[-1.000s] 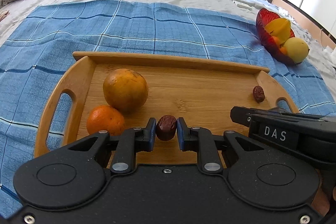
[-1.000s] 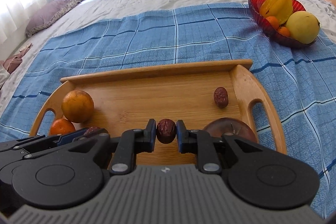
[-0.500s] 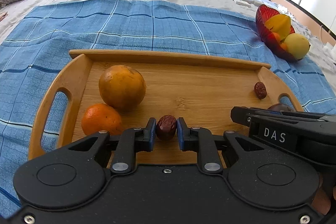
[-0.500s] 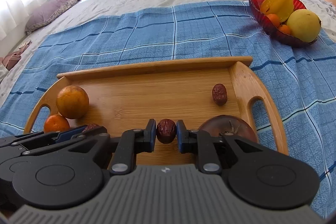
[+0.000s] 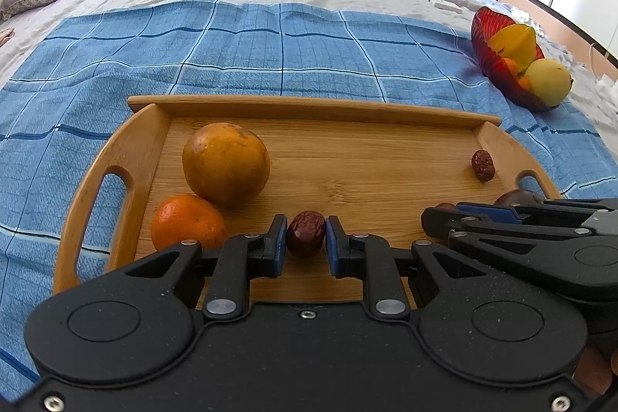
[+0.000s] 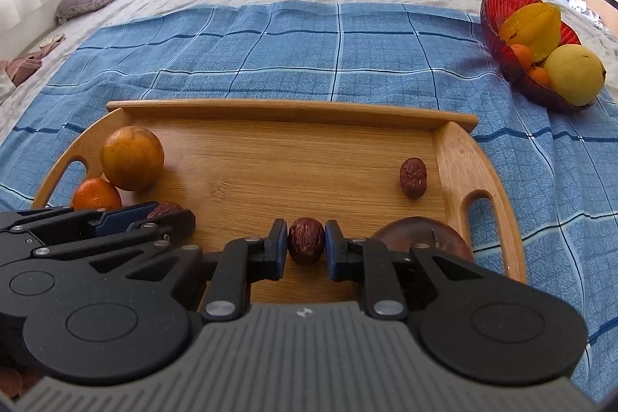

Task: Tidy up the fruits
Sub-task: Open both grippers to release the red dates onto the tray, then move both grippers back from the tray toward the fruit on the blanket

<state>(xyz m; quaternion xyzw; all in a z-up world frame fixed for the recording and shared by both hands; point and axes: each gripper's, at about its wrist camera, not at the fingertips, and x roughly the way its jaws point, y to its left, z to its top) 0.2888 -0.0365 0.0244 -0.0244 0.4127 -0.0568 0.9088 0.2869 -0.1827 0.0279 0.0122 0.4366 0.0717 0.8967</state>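
i hold one red date [image 5: 306,233] in my left gripper [image 5: 306,242] and another date [image 6: 306,240] in my right gripper [image 6: 306,245], both pinched narrow. the red bowl [image 6: 498,26] lies far ahead to the right, nearer to my right hand; it has a starfruit, a pear and small oranges. on the wooden tray [image 6: 455,157] below rest a big orange [image 5: 226,163], a mandarin [image 5: 187,221] and a loose date [image 6: 413,177].

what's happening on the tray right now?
A person holds a claw in each hand over the wooden tray on a blue checked cloth. The left claw is shut on a red date; the right claw is shut on another date. A third date, two oranges and a dark round fruit sit on the tray. A red fruit bowl sits off to the right.
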